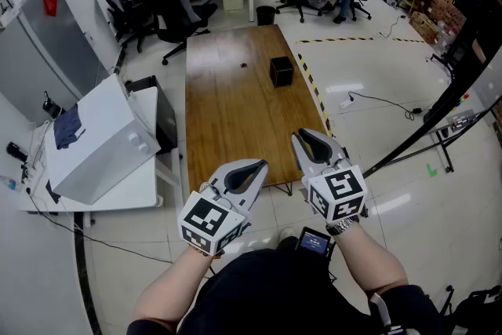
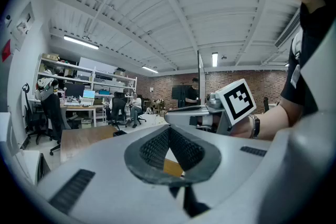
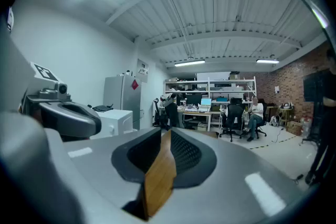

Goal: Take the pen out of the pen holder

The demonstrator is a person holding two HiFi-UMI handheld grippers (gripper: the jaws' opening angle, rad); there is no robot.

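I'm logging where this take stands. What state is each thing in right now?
left gripper: shut, tips together, nothing held, raised over the near end of the table.
right gripper: shut, empty, beside the left one.
pen holder: upright on the table, not touched, well away from both grippers; its contents are too small to tell.

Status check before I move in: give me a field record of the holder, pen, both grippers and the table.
table: wooden, long
holder: black, upright on the table's far right part, nothing touching it
pen: too small to make out
dark item: small, on the table left of the holder, kind unclear
left gripper: fingers together, empty, at the table's near edge
right gripper: fingers together, empty, near the table's near right corner
stage: reach not yet begun
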